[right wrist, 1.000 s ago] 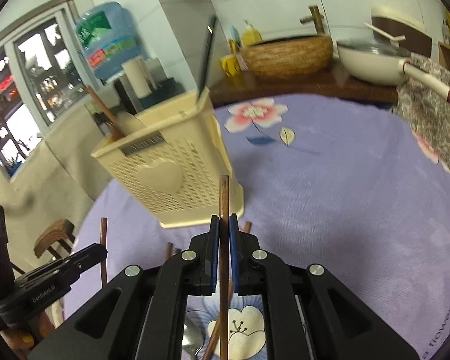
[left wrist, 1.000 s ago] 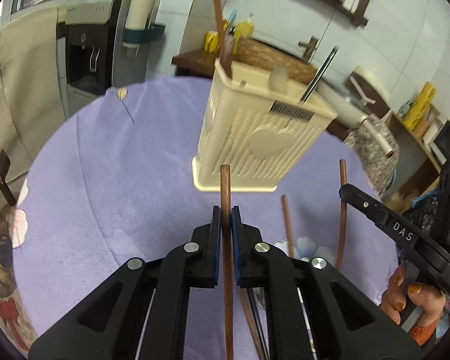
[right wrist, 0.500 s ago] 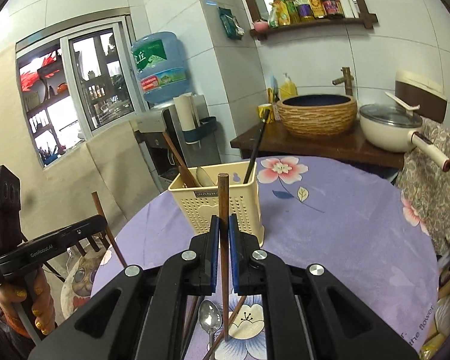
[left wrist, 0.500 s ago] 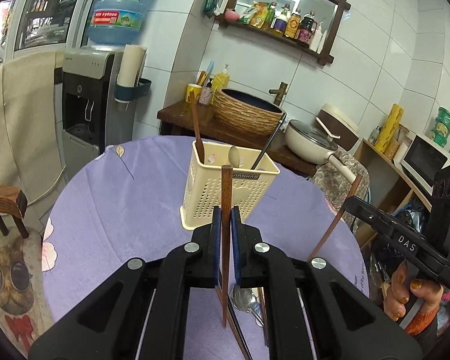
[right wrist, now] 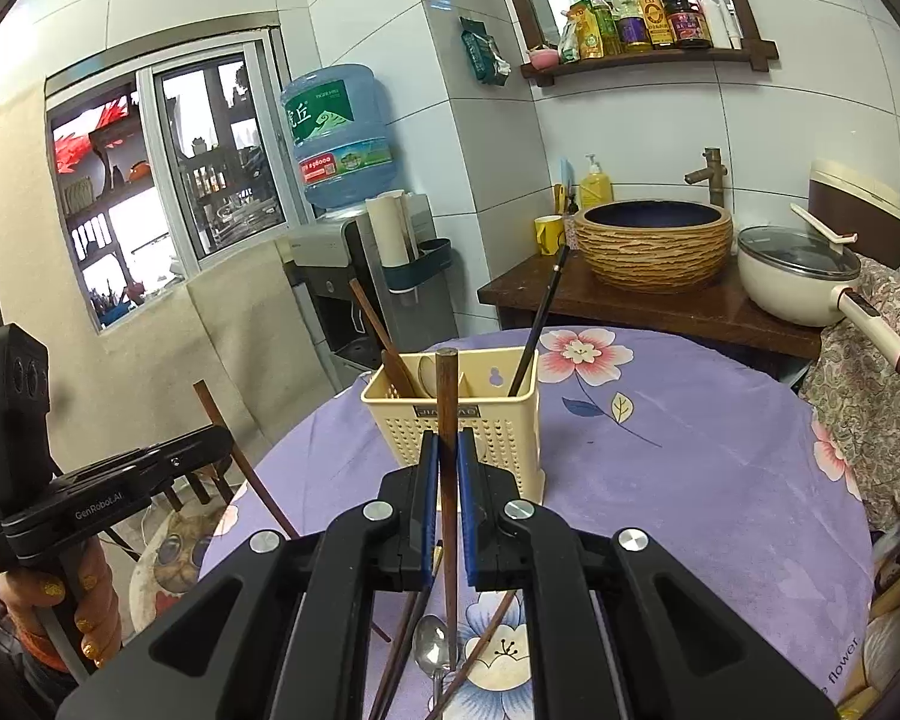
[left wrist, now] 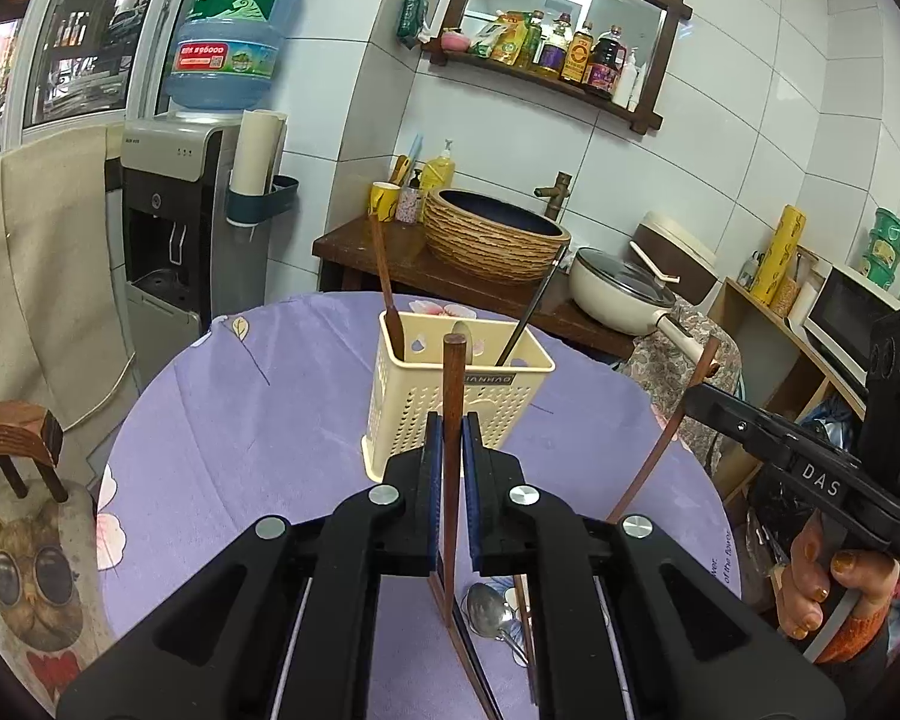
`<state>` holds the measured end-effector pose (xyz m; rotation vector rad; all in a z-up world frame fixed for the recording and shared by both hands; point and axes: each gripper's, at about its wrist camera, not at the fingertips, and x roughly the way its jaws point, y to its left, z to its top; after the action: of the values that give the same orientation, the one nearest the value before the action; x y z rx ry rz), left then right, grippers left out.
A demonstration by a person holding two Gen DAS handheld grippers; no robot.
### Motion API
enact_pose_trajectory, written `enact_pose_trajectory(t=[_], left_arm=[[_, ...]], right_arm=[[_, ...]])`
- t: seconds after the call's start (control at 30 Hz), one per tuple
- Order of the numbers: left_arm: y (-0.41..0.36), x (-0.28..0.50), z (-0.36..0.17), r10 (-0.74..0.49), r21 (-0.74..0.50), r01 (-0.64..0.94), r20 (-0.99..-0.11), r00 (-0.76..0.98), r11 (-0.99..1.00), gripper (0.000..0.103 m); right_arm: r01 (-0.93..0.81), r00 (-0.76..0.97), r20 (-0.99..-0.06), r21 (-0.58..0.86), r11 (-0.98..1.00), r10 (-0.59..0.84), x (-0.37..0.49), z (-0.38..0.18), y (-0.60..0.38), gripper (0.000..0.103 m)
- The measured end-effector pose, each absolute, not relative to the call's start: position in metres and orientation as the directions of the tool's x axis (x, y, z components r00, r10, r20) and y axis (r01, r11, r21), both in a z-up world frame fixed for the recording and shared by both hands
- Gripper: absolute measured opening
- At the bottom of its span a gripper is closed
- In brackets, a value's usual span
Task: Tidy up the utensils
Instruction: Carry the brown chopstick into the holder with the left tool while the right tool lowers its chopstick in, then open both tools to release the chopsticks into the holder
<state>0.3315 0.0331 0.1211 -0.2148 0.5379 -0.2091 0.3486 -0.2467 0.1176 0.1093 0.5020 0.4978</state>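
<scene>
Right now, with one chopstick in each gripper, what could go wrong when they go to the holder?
1. Each wooden chopstick is pinched partway along its length, so it may pivot or slip in the left gripper or right gripper.
2. The cream holder looks light; a push on its rim could tip it.

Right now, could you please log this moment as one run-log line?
left gripper: shut on chopstick | right gripper: shut on chopstick | both raised before holder | spoon on table
</scene>
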Motion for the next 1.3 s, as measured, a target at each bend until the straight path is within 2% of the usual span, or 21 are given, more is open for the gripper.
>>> enact_pose_trajectory(t=[0.23,0.47,0.63,0.77,1.03,1.2,1.3], left_arm=[[0.038,0.354,0.17,-0.285,-0.263,0.18,-0.445,0.849,0.948,0.007],[0.04,0.397,0.248,-0.213,-0.233,0.133,-0.365,0.906,0.963,0.007],[0.037,0.43,0.268,-0.143,-0.21,0.073,-0.342,0.929,0.975,0.007],[0.032,0.457,0.254,-0.099,-0.191,0.03,-0.366,0.925,0.981,0.007],[0.022,0.485,0.181,-0.089,-0.176,0.002,-0.487,0.869,0.984,0.007],[0.022,0.495,0.14,-0.095,-0.186,-0.011,-0.552,0.828,0.982,0.007],[0.021,0.499,0.125,-0.096,-0.186,-0.015,-0.573,0.814,0.982,0.007]], right_arm=[[-0.447,0.794,-0.366,0.191,0.874,0.486,0.365,0.167,-0.24,0.007],[-0.422,0.855,-0.249,0.179,0.889,0.456,0.4,0.242,-0.231,0.007],[-0.37,0.889,-0.229,0.147,0.917,0.396,0.427,0.252,-0.217,0.007],[-0.339,0.897,-0.251,0.141,0.93,0.365,0.447,0.227,-0.208,0.007],[-0.313,0.856,-0.387,0.139,0.94,0.342,0.473,0.151,-0.195,0.007],[-0.302,0.841,-0.427,0.137,0.943,0.332,0.48,0.128,-0.193,0.007],[-0.298,0.847,-0.419,0.133,0.945,0.326,0.482,0.122,-0.193,0.007]])
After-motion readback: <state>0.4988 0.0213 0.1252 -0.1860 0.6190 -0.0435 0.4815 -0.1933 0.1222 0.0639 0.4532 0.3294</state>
